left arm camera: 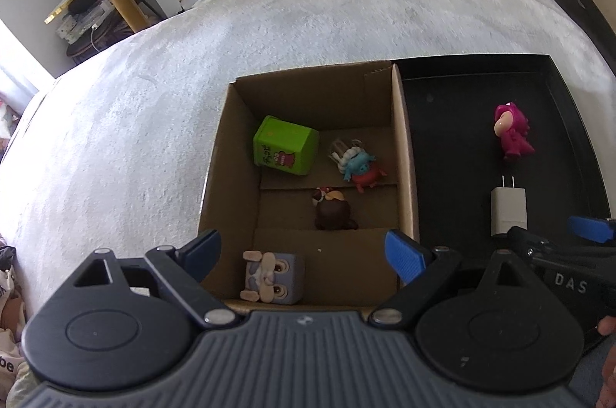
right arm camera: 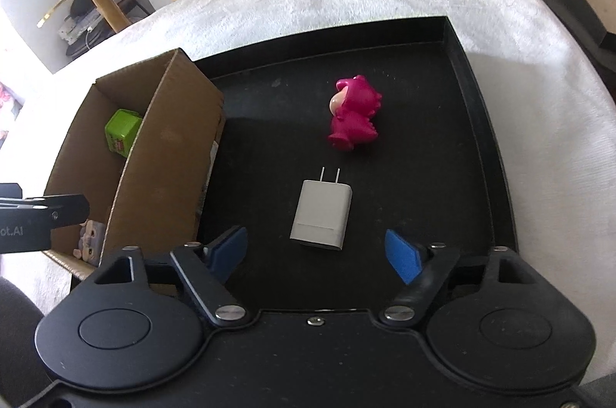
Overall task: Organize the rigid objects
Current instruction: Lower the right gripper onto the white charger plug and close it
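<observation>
My left gripper (left arm camera: 304, 256) hung open over the cardboard box (left arm camera: 404, 154), nothing between its pads. My right gripper (right arm camera: 315, 252) gaped around the charger (right arm camera: 321, 215) at twelve o'clock, untouched. Its smooth white plastic could skid on the black tray (right arm camera: 477, 123) under an off-centre squeeze.

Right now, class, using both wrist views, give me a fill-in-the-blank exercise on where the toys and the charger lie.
1. The white charger lies in the black ___.
2. The pink dinosuit figure lies on its ___.
3. The green cube sits inside the ___ box.
4. The prongs of the charger point toward the ___ figure.

Missing words: tray; side; cardboard; pink
</observation>
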